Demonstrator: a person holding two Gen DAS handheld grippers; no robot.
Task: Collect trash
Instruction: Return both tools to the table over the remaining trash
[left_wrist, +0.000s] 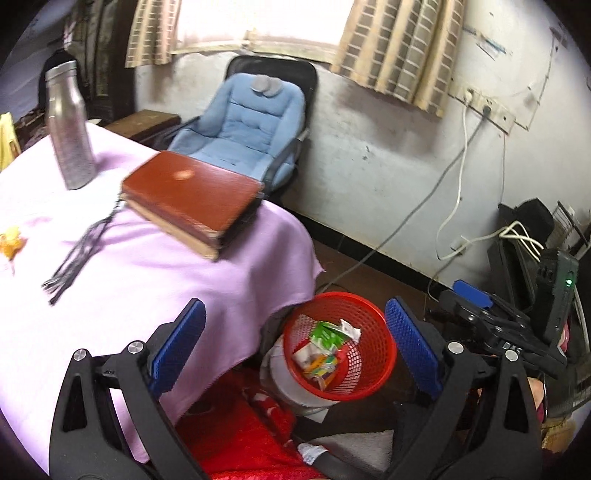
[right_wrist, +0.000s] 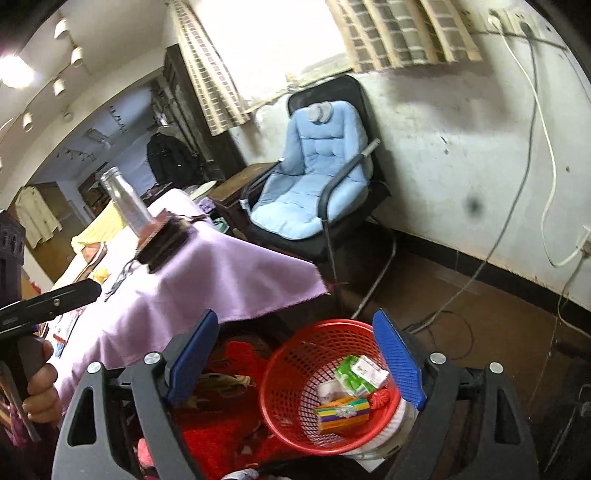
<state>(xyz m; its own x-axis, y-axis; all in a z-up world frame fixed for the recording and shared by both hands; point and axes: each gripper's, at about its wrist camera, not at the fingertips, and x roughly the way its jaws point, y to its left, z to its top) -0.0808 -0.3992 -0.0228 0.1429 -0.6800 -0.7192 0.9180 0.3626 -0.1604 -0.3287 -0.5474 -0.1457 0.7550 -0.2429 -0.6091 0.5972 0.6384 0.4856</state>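
Observation:
A red mesh basket (left_wrist: 373, 373) stands on the floor beside the table and holds a green packet (left_wrist: 325, 332) and several other wrappers. My left gripper (left_wrist: 299, 350) hangs above it, open, nothing between its blue pads. The right wrist view shows the same basket (right_wrist: 280, 406) with a green packet (right_wrist: 351, 380) and a yellow-purple box (right_wrist: 341, 413) inside. My right gripper (right_wrist: 295, 365) is also open and empty over it. A yellow-orange scrap (left_wrist: 11, 243) lies on the purple cloth at the far left.
The table under the purple cloth (left_wrist: 147, 288) carries stacked brown books (left_wrist: 192, 199), a steel bottle (left_wrist: 70, 129) and a black tassel (left_wrist: 77, 254). A blue-cushioned chair (left_wrist: 243, 125) stands by the wall. Cables (left_wrist: 454, 206) trail across the floor. A hand (right_wrist: 37, 387) holds the left tool.

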